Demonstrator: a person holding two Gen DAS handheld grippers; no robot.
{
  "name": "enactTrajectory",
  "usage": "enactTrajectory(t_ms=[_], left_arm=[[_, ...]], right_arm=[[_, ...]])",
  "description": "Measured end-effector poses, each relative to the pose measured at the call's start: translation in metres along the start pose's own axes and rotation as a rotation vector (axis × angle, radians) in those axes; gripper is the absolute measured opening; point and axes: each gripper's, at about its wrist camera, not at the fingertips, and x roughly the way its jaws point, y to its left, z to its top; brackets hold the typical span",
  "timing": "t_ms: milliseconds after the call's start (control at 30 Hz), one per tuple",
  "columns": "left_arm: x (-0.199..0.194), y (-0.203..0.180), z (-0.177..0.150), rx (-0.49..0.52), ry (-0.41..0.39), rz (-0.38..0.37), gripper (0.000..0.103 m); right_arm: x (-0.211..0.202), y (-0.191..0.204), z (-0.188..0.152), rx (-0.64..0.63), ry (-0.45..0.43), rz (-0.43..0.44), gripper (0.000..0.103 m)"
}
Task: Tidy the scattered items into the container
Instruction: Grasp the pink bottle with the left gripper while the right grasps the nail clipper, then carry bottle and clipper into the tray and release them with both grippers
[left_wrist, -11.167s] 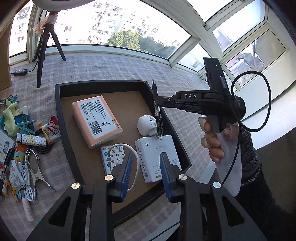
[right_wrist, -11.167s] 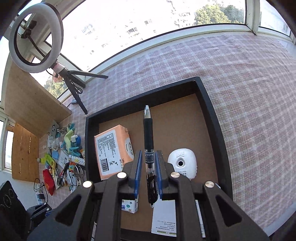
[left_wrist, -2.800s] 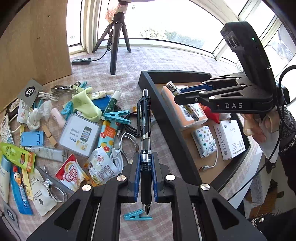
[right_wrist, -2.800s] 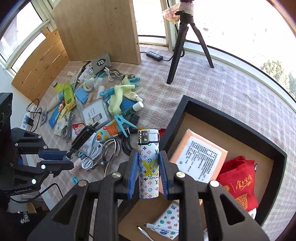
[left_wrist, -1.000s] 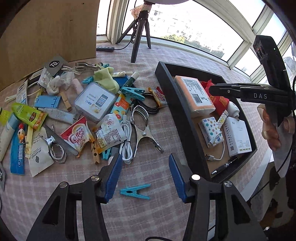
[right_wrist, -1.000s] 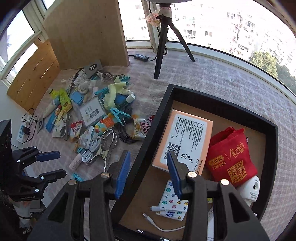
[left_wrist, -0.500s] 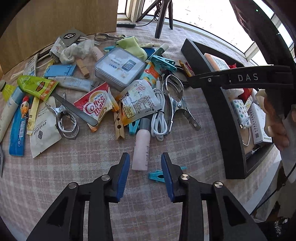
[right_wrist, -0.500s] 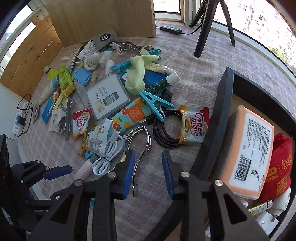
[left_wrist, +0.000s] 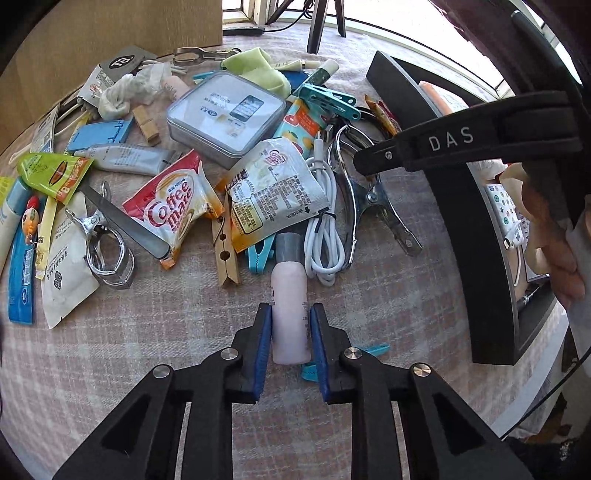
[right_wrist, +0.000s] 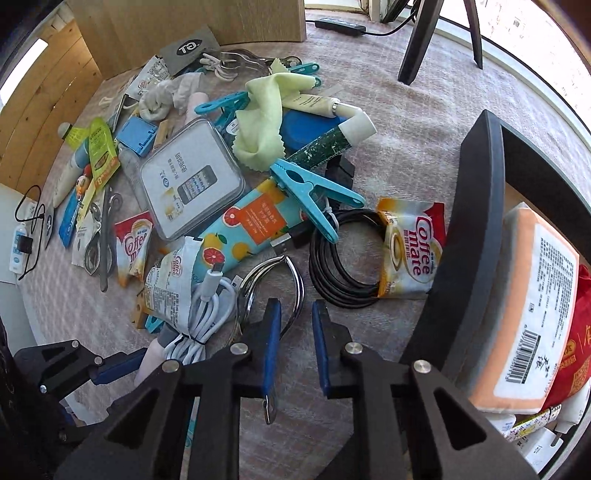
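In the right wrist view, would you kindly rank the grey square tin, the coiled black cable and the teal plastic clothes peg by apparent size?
1. Grey square tin.
2. Coiled black cable, only slightly smaller.
3. Teal plastic clothes peg.

"Coffee mate" marks the red sachet left of the left gripper; "DAS" marks the right gripper.

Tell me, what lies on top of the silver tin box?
Only a corner of the yellow-green cloth overlaps the silver tin box at its far edge; its printed lid is otherwise bare. Anything beneath it is hidden.
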Motion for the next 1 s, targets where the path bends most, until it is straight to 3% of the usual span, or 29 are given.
enactTrajectory(t_ms=[233, 367, 667, 1000], left_arm=[[-0.002, 0.004, -0.002, -0.024, -0.007, -0.030, 0.018], [-0.005, 0.008, -0.005, -0.057, -0.010, -0.049, 0.018], [-0.042, 0.021, -0.016, -0.108, -0.073, -0.091, 0.018], [-0.074, -0.034, 0.006, -0.012, -0.146, -0.164, 0.018]], right_arm=[[0.000, -0.002, -0.003, 0.008, -0.003, 0.023, 0.013], [-0.006, -0.010, -0.008, 0.045, -0.008, 0.054, 0.004], [-0.042, -0.033, -0.023, 0.124, -0.065, 0.151, 0.004], [-0.112, -0.067, -0.018, 0.184, -0.194, 0.209, 0.003]])
